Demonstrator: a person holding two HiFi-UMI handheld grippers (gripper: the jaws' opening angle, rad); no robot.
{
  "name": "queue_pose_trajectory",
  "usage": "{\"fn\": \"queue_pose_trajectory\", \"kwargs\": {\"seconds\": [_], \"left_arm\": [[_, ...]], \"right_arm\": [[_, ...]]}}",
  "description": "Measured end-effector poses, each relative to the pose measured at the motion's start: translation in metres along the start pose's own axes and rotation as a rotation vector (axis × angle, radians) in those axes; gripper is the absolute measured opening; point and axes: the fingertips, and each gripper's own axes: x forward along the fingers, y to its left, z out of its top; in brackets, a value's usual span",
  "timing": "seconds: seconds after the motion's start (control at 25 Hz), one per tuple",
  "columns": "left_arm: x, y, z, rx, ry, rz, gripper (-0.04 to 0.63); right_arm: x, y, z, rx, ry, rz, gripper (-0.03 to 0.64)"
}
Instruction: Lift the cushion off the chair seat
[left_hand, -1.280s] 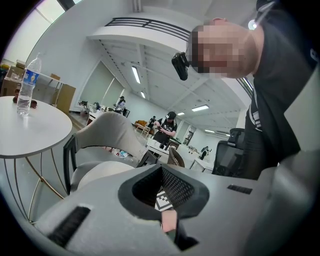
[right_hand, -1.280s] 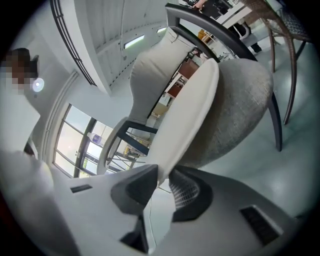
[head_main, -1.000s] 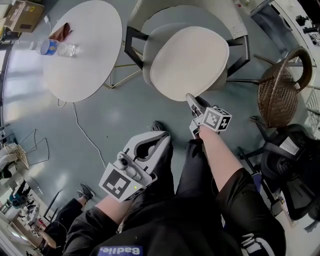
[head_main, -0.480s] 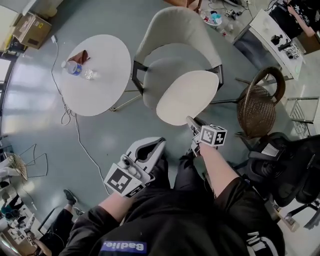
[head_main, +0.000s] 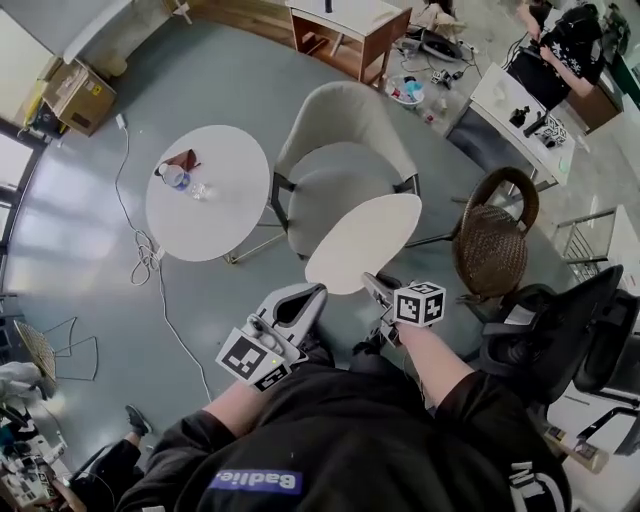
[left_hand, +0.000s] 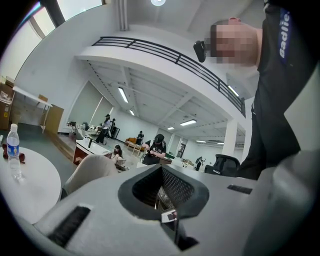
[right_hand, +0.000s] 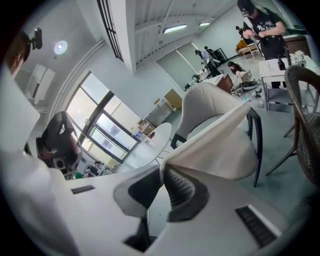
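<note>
While my right gripper (head_main: 372, 287) clamps the near edge of the pale oval cushion (head_main: 362, 243), it hangs tilted above the chair (head_main: 345, 115) seat, between a round table (head_main: 215, 215) and a wicker chair (head_main: 490, 240). My left gripper (head_main: 308, 296) is closed and empty.

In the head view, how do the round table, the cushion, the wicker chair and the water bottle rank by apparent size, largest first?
1. round table
2. cushion and wicker chair: about alike; the cushion is also held up nearer the camera, so I do not rank them
3. water bottle
</note>
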Motion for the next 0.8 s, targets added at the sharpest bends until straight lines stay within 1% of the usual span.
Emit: {"fn": "queue_pose_trajectory", "kwargs": {"seconds": [0.16,0.36,0.56,0.68,0.8], "left_arm": [[-0.003,-0.006,0.019,0.027,-0.019,-0.003,0.015],[-0.004,-0.017,0.035,0.054,-0.036,-0.02,0.015],[0.001,-0.029,0.04,0.073,-0.038,-0.044,0.015],[0.008,-0.037,0.044,0.096,-0.043,-0.061,0.015],[0.014,-0.045,0.048,0.114,-0.051,-0.078,0.015]], "right_arm": [[-0.025,0.038,0.018,-0.086,-0.001,0.038,0.041],[-0.056,0.081,0.045,-0.264,0.017,0.055,0.04],[-0.08,0.116,0.064,-0.404,0.008,0.065,0.041],[-0.094,0.135,0.07,-0.47,-0.008,0.079,0.041],[-0.106,0.15,0.074,-0.529,-0.046,0.083,0.041]]}}
